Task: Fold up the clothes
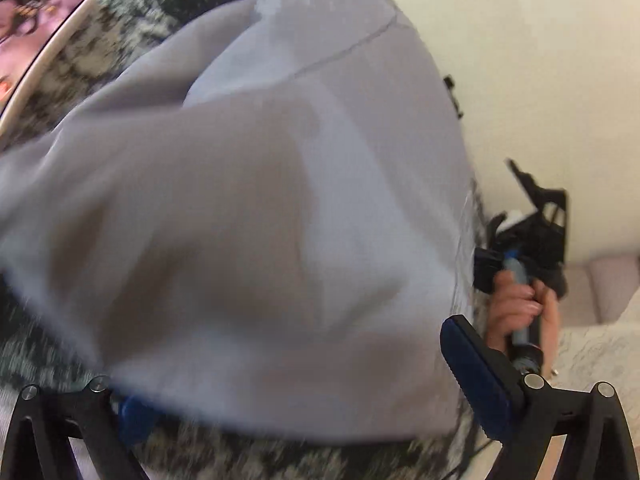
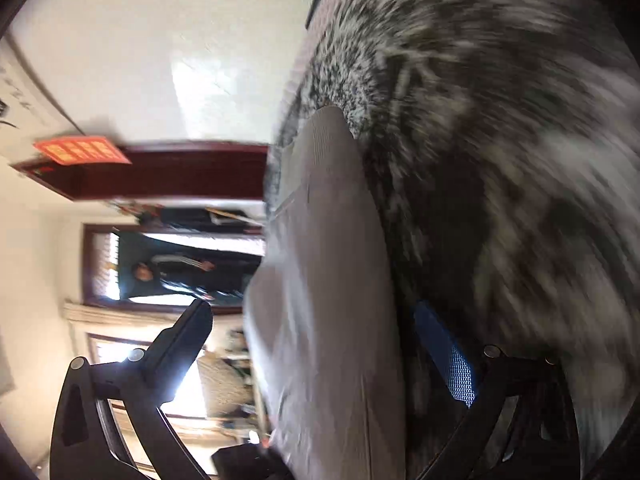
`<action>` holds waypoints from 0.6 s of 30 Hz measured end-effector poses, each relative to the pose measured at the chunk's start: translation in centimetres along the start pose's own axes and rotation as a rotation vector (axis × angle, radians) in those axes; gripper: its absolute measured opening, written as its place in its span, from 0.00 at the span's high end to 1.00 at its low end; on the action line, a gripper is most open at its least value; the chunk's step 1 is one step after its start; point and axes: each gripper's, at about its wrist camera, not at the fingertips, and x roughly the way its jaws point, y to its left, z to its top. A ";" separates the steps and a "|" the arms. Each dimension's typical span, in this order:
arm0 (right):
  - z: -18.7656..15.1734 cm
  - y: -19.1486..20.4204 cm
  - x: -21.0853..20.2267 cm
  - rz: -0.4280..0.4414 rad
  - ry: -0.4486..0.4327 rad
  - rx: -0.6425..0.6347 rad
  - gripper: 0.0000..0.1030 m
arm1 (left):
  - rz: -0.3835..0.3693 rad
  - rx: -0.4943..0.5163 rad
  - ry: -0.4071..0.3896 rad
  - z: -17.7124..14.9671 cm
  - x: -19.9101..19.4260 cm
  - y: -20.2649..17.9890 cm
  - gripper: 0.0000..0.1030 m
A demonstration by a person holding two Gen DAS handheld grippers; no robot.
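While both grippers' jaws stand apart, grey garment [image 1: 260, 220] draped, creased, blurred, over speckled blanket [image 2: 500, 140].

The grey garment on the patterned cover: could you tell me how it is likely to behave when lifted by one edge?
Probably floppy: the grey garment drapes in soft rounded folds rather than holding flat. It looks fairly thick, so likely weighty enough to sag between the left gripper and right gripper. It seems matte, so slipping looks unlikely.
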 end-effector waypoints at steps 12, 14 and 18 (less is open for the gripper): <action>-9.9 3.5 -5.7 -0.353 -0.161 -0.008 0.57 | 0.201 0.356 -0.005 10.0 3.1 -7.7 0.31; -12.0 3.9 -7.4 -0.408 -0.196 -0.002 0.02 | 0.315 0.303 0.026 13.4 5.0 -7.1 0.31; -16.4 3.9 -10.9 -0.445 -0.281 0.010 0.02 | 0.351 0.344 -0.072 12.6 0.6 -8.3 0.24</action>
